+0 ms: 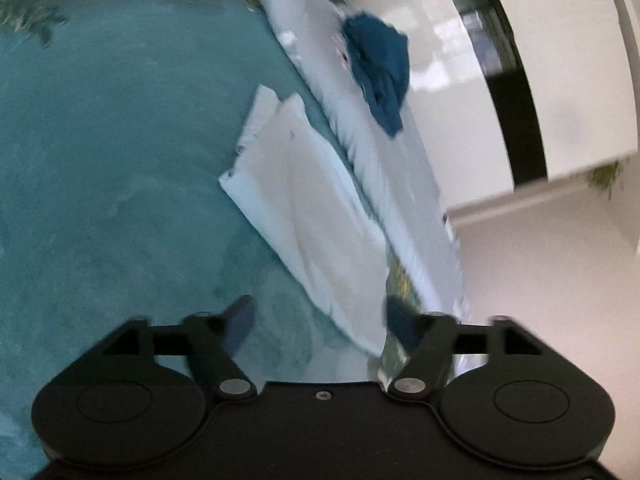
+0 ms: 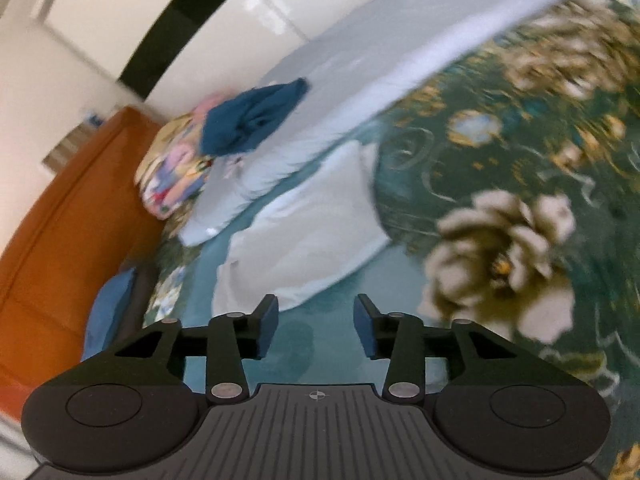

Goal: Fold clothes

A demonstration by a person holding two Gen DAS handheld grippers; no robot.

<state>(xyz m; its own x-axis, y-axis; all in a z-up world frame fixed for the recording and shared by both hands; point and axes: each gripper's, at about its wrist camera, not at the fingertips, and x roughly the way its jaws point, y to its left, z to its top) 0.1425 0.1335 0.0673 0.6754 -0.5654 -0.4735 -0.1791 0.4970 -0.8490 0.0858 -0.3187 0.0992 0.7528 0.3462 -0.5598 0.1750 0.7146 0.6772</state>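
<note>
A folded white garment [image 1: 308, 208] lies flat on the teal bedspread [image 1: 120, 184]; it also shows in the right wrist view [image 2: 308, 236]. A crumpled dark blue garment [image 1: 380, 72] sits on a light grey quilt [image 1: 384, 168], seen too in the right wrist view [image 2: 252, 116]. My left gripper [image 1: 320, 328] is open and empty, hovering just short of the white garment's near end. My right gripper [image 2: 316, 330] is open and empty, just short of the white garment's near edge. Both views are motion-blurred.
The grey quilt [image 2: 360, 92] runs along the bed's far side by a white wall. A colourful patterned pillow [image 2: 172, 176] lies near an orange headboard [image 2: 52, 240]. A green floral spread [image 2: 520, 184] covers the right side.
</note>
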